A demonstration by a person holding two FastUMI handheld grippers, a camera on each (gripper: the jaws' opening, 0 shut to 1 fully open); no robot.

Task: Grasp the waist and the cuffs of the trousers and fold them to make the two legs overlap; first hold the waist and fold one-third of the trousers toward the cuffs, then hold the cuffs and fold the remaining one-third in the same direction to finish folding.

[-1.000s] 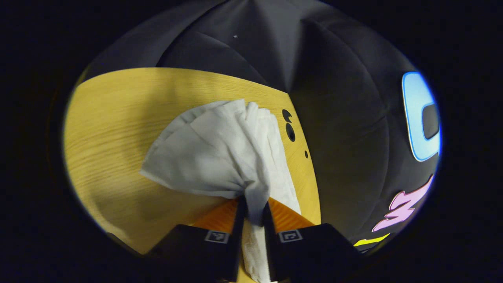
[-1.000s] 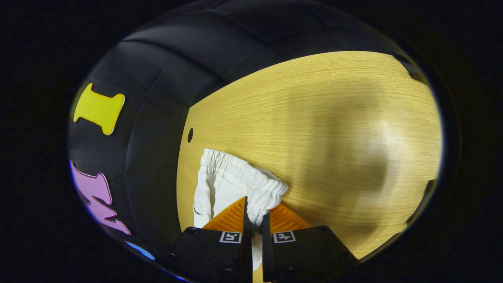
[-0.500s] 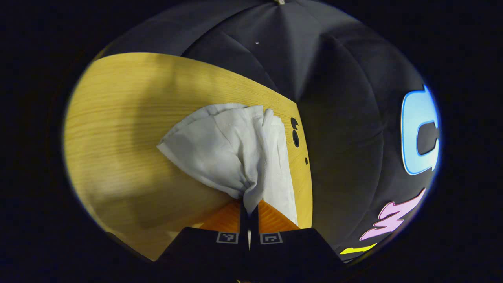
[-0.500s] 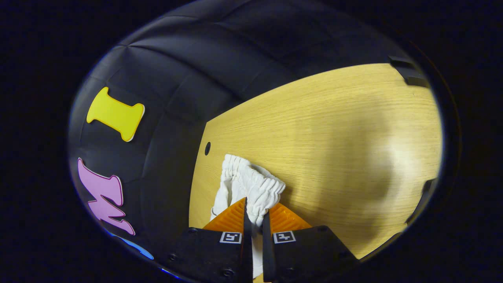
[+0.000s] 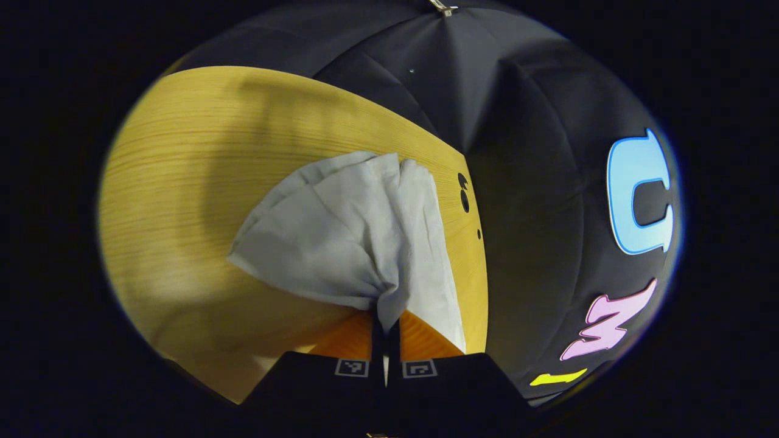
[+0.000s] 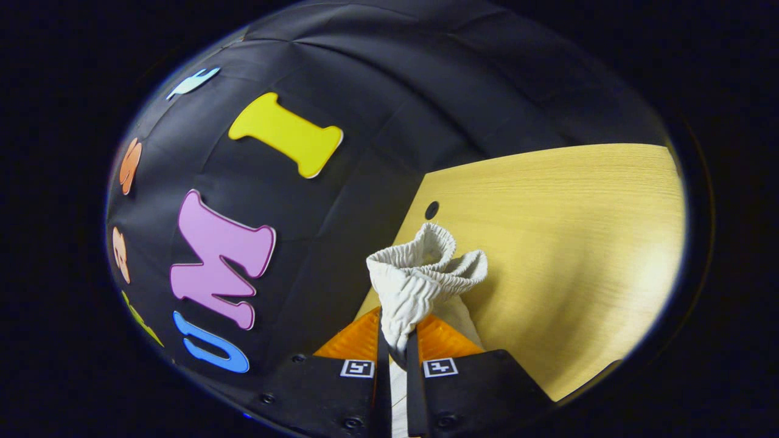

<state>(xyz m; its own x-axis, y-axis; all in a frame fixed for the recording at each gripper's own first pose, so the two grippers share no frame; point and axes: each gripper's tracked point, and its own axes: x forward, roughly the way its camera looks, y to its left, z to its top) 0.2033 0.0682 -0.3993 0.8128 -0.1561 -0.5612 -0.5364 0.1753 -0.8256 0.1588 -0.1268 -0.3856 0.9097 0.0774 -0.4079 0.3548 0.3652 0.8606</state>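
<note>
White trousers (image 5: 347,231) lie partly lifted over the wooden table (image 5: 170,182). In the left gripper view my left gripper (image 5: 386,322) is shut on the bunched cuff end, and the cloth fans out ahead of the fingers. In the right gripper view my right gripper (image 6: 397,340) is shut on the gathered elastic waist (image 6: 426,267), which stands up in a bunch above the table (image 6: 578,243). The middle of the trousers between the two grips is hidden.
The table's edge runs close to the trousers in both views, with small dark holes (image 5: 464,194) near it and one hole (image 6: 431,210) by the waist. The black booth wall (image 5: 548,152) stands just beyond. Bare wood spreads on the other side.
The left gripper closed tight on the cuffs and lifted slightly. The right gripper raised and tilted the waist, so the band now bunches upright off the table.
</note>
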